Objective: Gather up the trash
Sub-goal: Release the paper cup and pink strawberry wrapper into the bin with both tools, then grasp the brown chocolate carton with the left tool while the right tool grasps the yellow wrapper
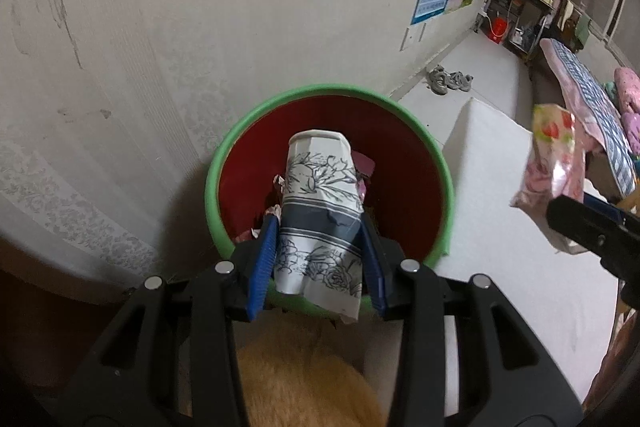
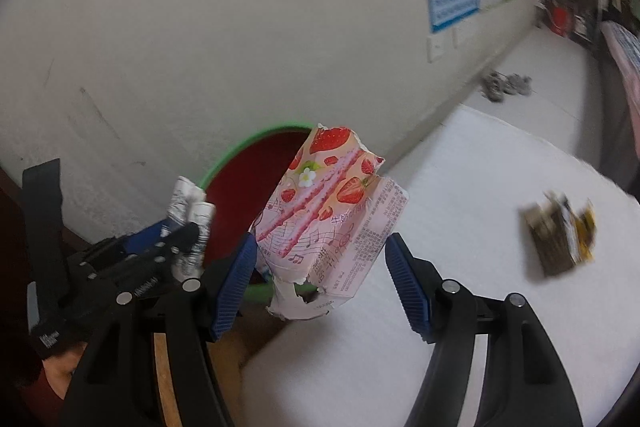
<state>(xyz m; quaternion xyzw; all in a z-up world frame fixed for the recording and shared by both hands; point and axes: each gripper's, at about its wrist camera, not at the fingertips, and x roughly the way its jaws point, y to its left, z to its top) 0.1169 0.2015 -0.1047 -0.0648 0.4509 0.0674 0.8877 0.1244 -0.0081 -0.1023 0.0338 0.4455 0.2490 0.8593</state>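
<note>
My left gripper (image 1: 318, 227) is shut on a crushed white paper cup (image 1: 320, 203) with a dark flower print, held over the red bin with a green rim (image 1: 236, 139). Wrappers lie inside the bin. My right gripper (image 2: 320, 249) is open wide; a torn pink strawberry milk carton (image 2: 332, 219) sits between its blue fingers (image 2: 236, 279), touching only the left one, beside the bin (image 2: 240, 151). The carton also shows in the left wrist view (image 1: 550, 163). The left gripper with the cup (image 2: 188, 211) appears at the left of the right wrist view.
A crumpled dark wrapper (image 2: 558, 239) lies on the white table (image 2: 460, 195) to the right. The bin stands against a pale wall (image 1: 200, 7). Shoes (image 1: 448, 81) lie on the floor beyond, with shelves and a bed at the far right.
</note>
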